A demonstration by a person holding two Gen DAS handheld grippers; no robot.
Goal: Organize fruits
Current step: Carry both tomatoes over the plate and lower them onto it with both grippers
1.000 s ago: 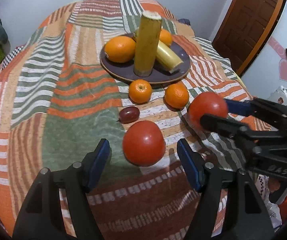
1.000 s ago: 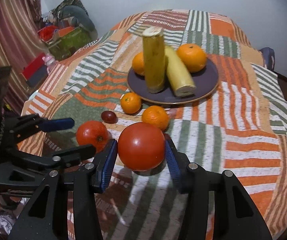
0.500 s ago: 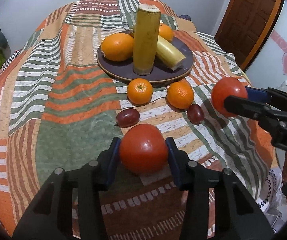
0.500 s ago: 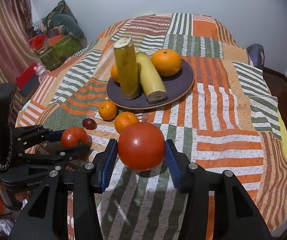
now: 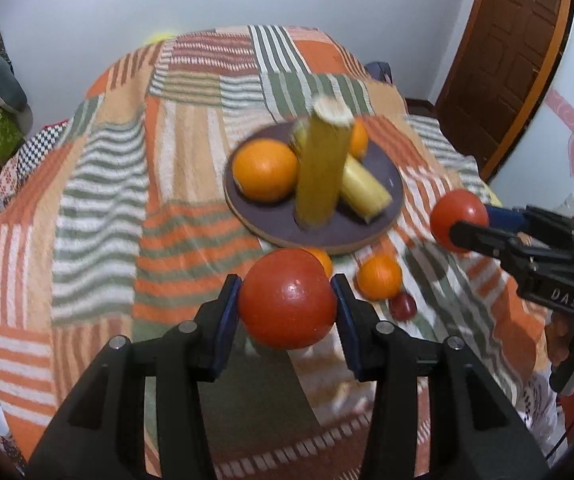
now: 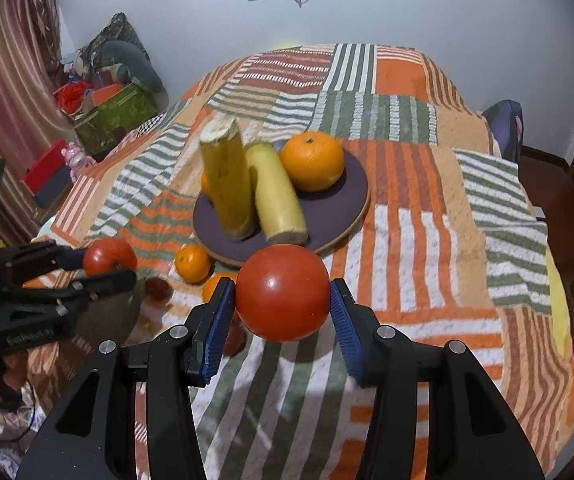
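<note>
The left gripper (image 5: 287,308) was clamped, both blue pads pressed against a tomato (image 5: 287,299) held off the cloth. The right gripper (image 6: 283,304) (fingers level, pointing forward) gripped a second tomato (image 6: 282,293) the same way.

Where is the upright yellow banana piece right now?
The upright banana piece stands on the purple plate, left of the lying banana piece, with the large orange behind-right.

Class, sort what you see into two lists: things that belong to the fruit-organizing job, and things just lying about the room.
Job: left tomato, right tomato, plate, large orange, small oranges, grape.

Lying about: green box, door, curtain.
</note>
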